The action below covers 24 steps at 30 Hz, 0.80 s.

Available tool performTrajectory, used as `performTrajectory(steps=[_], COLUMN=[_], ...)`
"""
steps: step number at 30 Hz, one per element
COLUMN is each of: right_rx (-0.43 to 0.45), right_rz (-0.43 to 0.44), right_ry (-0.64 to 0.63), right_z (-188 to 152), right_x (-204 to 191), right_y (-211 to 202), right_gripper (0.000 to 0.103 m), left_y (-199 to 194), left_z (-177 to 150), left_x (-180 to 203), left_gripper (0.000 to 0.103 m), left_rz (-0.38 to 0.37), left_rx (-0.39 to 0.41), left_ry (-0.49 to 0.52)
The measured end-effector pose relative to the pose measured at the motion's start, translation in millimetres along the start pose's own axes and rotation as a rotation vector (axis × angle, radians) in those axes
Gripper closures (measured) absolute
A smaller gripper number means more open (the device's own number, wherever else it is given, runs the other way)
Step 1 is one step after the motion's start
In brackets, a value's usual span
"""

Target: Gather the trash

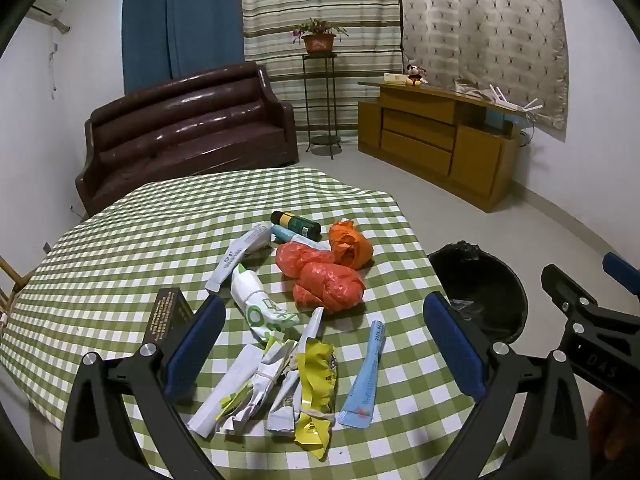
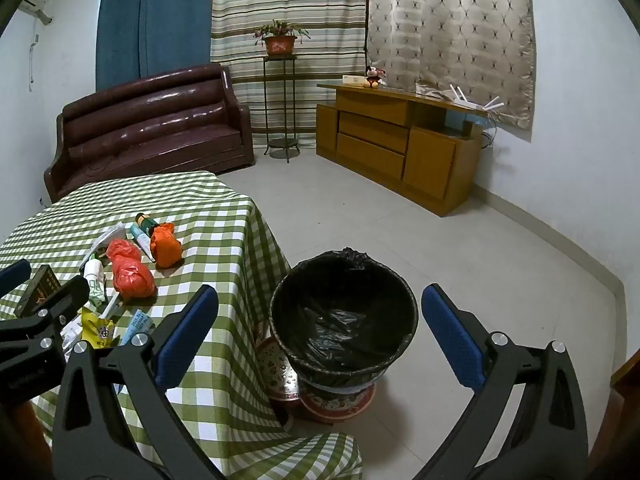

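I hold two grippers, both with blue-padded jaws spread wide and nothing between the pads. My left gripper (image 1: 324,340) hovers over the green-and-white checked tablecloth (image 1: 120,248) of the table; my right gripper (image 2: 320,332) hangs beside the table, above the round bin lined with a black plastic bag (image 2: 344,316), which stands on the pale tiled floor just off the table's edge.

Count of trash on the table, left wrist view:
- Crumpled plastic bags: three, namely two red (image 1: 320,276) lying touching each other, and one orange (image 1: 350,246) just beyond them.
- One dark cylindrical can with a yellow band (image 1: 296,224), lying on its side at the far end of the group.
- One light blue tube (image 1: 292,236) against that can.
- One long white tube (image 1: 240,254) to the left of the red bags.
- One white wrapper with green print (image 1: 260,304).
- One light blue flat sachet (image 1: 364,384), nearest the bin side.
- One crumpled yellow wrapper (image 1: 316,392).
- One heap of white crumpled paper and packets (image 1: 248,388), pieces overlapping; I cannot count them singly.
- One dark brown small box with gold print (image 1: 168,316), partly behind my left jaw.

The bin holds no trash that I can make out.
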State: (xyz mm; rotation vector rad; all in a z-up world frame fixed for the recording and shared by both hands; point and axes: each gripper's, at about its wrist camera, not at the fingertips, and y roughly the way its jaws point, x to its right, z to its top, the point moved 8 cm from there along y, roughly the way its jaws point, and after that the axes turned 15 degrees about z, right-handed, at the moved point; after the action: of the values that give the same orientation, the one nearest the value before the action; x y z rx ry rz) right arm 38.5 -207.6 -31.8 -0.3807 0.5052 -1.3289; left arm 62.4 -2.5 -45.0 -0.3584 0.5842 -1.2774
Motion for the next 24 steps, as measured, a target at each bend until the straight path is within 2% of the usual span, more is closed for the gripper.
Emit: performTrajectory(steps=[24], right_rx=[0.004], right_rz=[0.0], right_ry=[-0.004], right_z=[0.1], right_x=[-0.2], right_y=[-0.9], right_gripper=[0.004], left_y=[-2.6], left_z=[-0.1], left_x=[-8.7], left_gripper=[0.007], left_rz=[0.0], left_rx=[-0.015], left_ry=[-0.004])
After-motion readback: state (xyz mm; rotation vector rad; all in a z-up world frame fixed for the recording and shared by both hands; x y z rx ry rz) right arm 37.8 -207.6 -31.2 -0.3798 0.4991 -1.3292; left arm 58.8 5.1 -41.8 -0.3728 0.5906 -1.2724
